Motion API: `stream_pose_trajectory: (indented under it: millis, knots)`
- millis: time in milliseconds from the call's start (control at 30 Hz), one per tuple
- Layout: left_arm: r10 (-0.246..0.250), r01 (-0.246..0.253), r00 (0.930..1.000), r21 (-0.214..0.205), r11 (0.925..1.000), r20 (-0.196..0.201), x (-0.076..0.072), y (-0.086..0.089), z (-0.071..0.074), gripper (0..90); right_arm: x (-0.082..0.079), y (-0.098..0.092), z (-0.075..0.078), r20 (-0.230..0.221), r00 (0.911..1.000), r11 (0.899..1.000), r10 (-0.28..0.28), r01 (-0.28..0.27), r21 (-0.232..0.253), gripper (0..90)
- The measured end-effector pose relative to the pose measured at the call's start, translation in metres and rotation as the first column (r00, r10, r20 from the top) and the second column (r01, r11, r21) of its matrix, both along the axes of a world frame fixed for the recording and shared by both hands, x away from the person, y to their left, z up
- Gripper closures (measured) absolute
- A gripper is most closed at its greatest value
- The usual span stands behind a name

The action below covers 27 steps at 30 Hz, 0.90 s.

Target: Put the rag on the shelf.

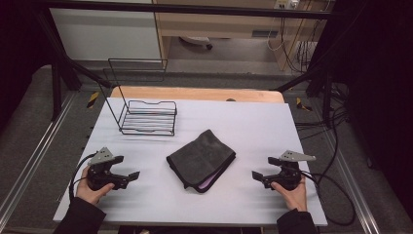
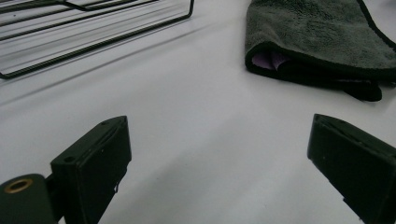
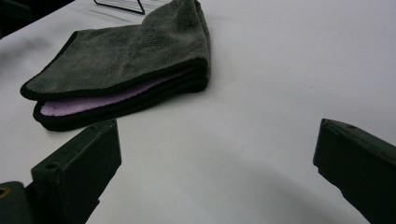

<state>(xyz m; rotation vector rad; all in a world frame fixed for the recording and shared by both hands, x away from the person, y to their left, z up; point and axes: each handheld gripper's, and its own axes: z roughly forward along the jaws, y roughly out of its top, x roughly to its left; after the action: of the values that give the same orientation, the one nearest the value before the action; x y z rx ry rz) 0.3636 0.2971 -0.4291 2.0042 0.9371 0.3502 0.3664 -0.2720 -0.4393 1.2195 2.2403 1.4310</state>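
A folded dark grey cloth (image 1: 201,159) with a purple inner layer lies in the middle of the white table (image 1: 253,122). My left gripper (image 1: 125,169) rests on the table to the cloth's left, jaws open and empty, pointing toward it. On the cloth's right my right gripper (image 1: 264,168) rests the same way, open with nothing between its jaws. In the left gripper view the cloth (image 2: 322,37) lies ahead at the upper right, beyond the gripper (image 2: 219,154). In the right gripper view the cloth (image 3: 126,70) lies ahead at the upper left of the gripper (image 3: 217,158), its purple layer showing at the folded edge.
A black wire rack (image 1: 146,114) stands at the table's back left, its tall wire back rising behind it; its base wires (image 2: 93,28) show in the left gripper view. Cables trail off the table's right side. Bare table lies around the cloth.
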Motion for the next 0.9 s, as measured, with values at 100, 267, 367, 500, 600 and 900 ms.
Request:
stream_pose_trajectory:
  millis: [100,267,367,500,600,900]
  knots:
    - [0.007,-0.007,0.9999,0.001,1.0000,-0.011,0.000,-0.001,-0.001,6.3,0.000,0.001,0.000,-0.005,1.0000,1.000,0.001,-0.001,-0.004,1.6]
    - [0.003,-0.003,0.9999,-0.002,1.0000,-0.011,0.000,-0.002,0.000,6.5,-0.002,0.004,0.000,-0.011,0.9999,1.000,-0.001,0.001,-0.011,2.7]
    - [-0.004,0.004,0.9999,-0.004,1.0000,-0.011,-0.001,-0.003,0.000,7.1,-0.003,0.011,0.001,0.003,1.0000,1.000,0.003,-0.003,-0.026,5.8]
    - [-0.008,0.008,0.9999,0.006,1.0000,-0.015,0.000,-0.005,0.000,7.4,-0.005,0.027,0.005,0.021,0.9996,0.998,0.021,-0.019,-0.054,10.6]
    - [-0.006,0.006,0.9999,0.003,1.0000,-0.014,-0.001,-0.005,0.001,7.9,-0.006,0.036,0.007,0.026,0.9989,0.998,0.039,-0.038,-0.048,14.5]
    - [0.000,0.000,0.9998,0.005,1.0000,-0.018,-0.001,-0.005,0.001,9.9,-0.014,0.091,0.012,0.033,0.9841,0.982,0.175,-0.172,-0.074,38.1]
